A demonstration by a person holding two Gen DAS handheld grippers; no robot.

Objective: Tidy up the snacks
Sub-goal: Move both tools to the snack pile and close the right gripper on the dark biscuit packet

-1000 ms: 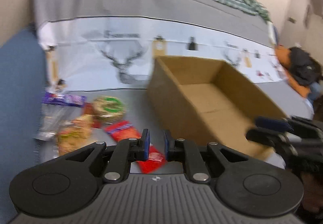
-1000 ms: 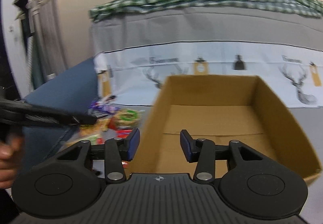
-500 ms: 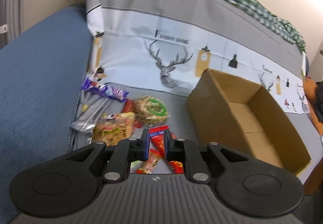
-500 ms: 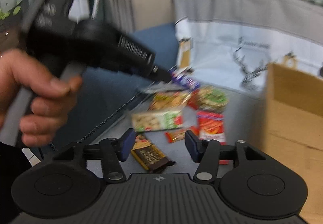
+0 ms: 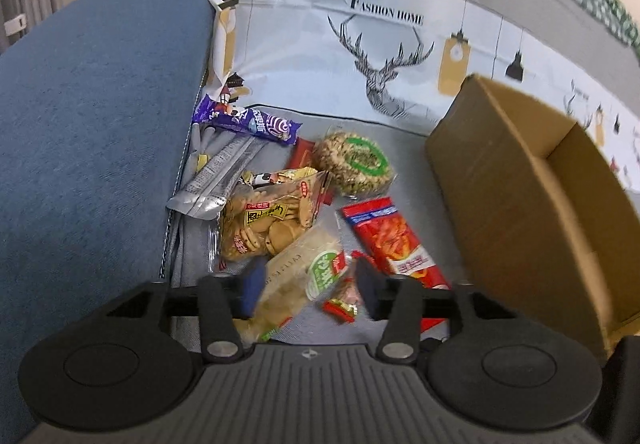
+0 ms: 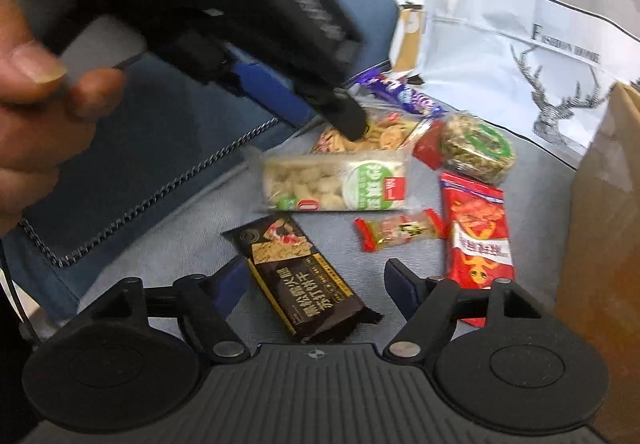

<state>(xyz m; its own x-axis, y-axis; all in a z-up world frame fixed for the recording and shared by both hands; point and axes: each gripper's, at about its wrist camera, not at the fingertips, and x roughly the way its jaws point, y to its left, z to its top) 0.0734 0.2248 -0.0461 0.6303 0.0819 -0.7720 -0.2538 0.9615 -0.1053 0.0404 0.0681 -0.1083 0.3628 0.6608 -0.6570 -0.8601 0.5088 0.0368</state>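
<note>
Several snack packs lie on a grey sofa seat (image 5: 412, 179) beside an open cardboard box (image 5: 532, 195). My left gripper (image 5: 308, 286) is open, its fingers on either side of a clear pack with a green label (image 5: 304, 276), which also shows in the right wrist view (image 6: 336, 183). A small red candy (image 5: 340, 304) lies by its right finger. My right gripper (image 6: 316, 284) is open around a dark brown biscuit bar (image 6: 304, 276). A red chips pack (image 6: 476, 232) and a round green-labelled cake (image 6: 476, 147) lie near the box.
A blue cushion (image 5: 88, 131) borders the snacks on the left. A deer-print cover (image 5: 384, 55) hangs behind. A purple bar (image 5: 248, 123), a silver pack (image 5: 216, 179) and a cracker bag (image 5: 268, 219) lie at the back. The left tool and hand (image 6: 36, 103) fill the right view's upper left.
Both grippers swung left from the box and down to the snack pile. The left jaws went from nearly shut to open; the right jaws opened wider around the brown bar.
</note>
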